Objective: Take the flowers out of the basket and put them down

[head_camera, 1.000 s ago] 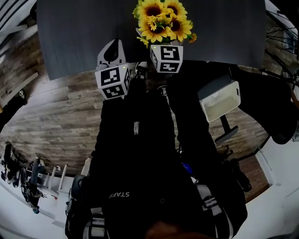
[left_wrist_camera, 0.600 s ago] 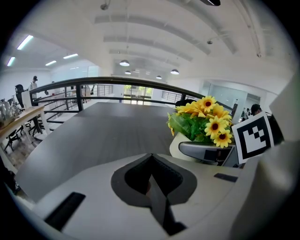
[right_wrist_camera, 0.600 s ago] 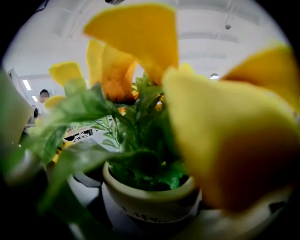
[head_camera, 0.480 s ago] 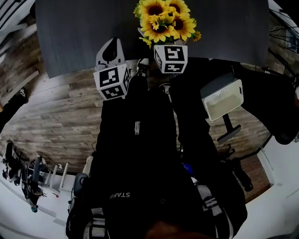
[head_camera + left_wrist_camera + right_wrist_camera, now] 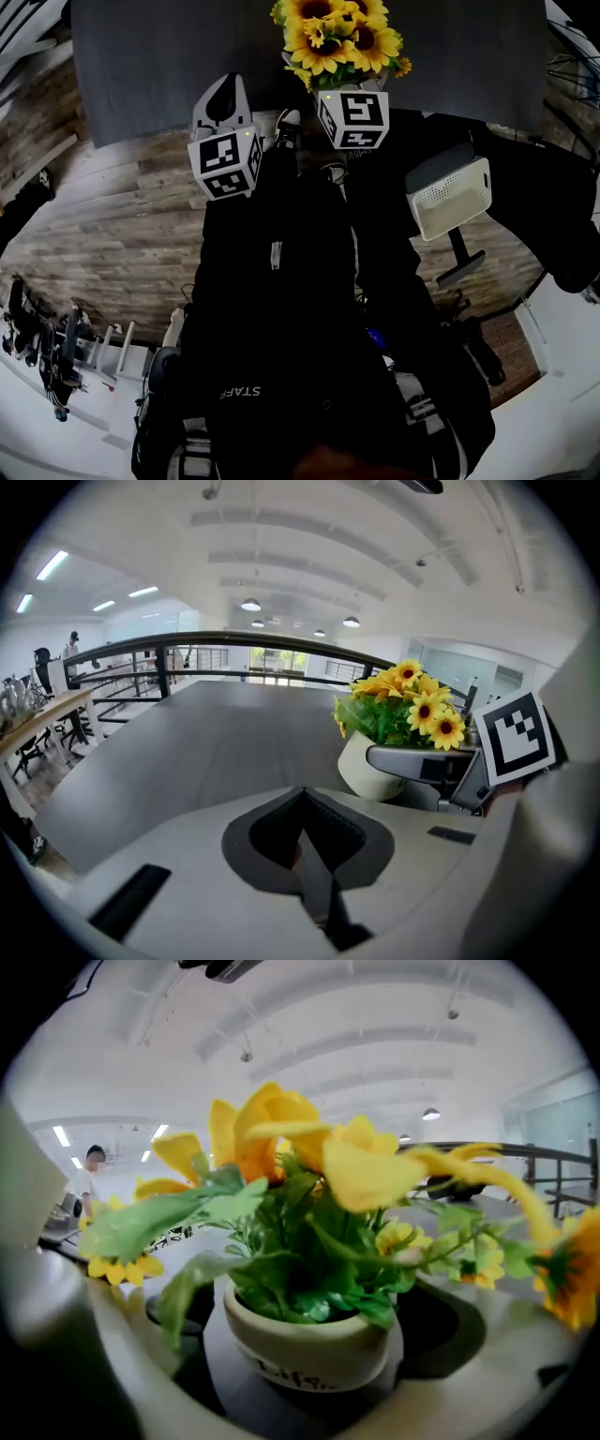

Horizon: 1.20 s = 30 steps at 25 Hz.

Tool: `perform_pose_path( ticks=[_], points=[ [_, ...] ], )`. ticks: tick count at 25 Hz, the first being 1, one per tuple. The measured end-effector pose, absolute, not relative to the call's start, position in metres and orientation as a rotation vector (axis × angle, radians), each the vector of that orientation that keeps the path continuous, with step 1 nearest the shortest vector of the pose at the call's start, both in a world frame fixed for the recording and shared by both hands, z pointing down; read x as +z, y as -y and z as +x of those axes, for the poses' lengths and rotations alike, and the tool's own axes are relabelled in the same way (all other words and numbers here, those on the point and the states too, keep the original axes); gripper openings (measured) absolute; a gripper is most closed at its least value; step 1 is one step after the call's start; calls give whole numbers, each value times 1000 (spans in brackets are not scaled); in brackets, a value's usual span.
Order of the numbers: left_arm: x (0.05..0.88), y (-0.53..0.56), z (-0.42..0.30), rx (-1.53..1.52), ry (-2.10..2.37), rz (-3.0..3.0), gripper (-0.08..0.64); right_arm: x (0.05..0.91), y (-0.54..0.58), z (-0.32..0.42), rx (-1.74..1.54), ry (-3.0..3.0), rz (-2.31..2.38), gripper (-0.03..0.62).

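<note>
The flowers (image 5: 342, 37) are yellow sunflowers with green leaves in a small white pot (image 5: 305, 1340). My right gripper (image 5: 343, 82) is shut on the pot, its jaws on either side of it, over the near edge of the dark grey table (image 5: 159, 56). In the left gripper view the flowers (image 5: 408, 700) and pot (image 5: 361, 766) show at the right; the pot's base is hidden, so I cannot tell if it touches the table. My left gripper (image 5: 220, 101) hangs to the left of the flowers, shut with nothing in it. The white basket (image 5: 450, 199) lies at the right, off the table.
The basket rests on a black stand beside the person's dark clothing. Wooden floor (image 5: 112, 234) lies left of the person. Black railings (image 5: 141, 653) run beyond the table's far edge. A person (image 5: 89, 1180) stands far off in the right gripper view.
My right gripper has carried the potted flowers a little to the right and farther over the table. The left gripper has hardly moved.
</note>
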<state>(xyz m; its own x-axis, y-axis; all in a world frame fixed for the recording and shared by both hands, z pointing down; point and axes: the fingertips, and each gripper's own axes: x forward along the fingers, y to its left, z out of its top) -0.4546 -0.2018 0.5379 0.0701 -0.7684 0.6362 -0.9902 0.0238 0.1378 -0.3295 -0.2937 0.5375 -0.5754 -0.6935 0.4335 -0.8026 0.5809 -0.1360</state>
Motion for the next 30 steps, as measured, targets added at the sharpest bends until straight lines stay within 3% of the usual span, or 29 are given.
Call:
perform_pose_path(
  ticks=[18, 24, 27, 30],
  points=[
    [440, 173, -410, 428, 1754, 1871, 2, 430, 204, -266, 489, 2466, 1237, 562],
    [375, 174, -387, 359, 1782, 1935, 3, 351, 202, -247, 379, 2504, 1326, 447],
    [341, 175, -375, 326, 1783, 1988, 3, 312, 207, -230, 254, 2417, 1442, 255],
    [308, 175, -365, 299, 1779, 2046, 3, 268, 206, -222, 221, 2435, 1521, 169]
  ],
)
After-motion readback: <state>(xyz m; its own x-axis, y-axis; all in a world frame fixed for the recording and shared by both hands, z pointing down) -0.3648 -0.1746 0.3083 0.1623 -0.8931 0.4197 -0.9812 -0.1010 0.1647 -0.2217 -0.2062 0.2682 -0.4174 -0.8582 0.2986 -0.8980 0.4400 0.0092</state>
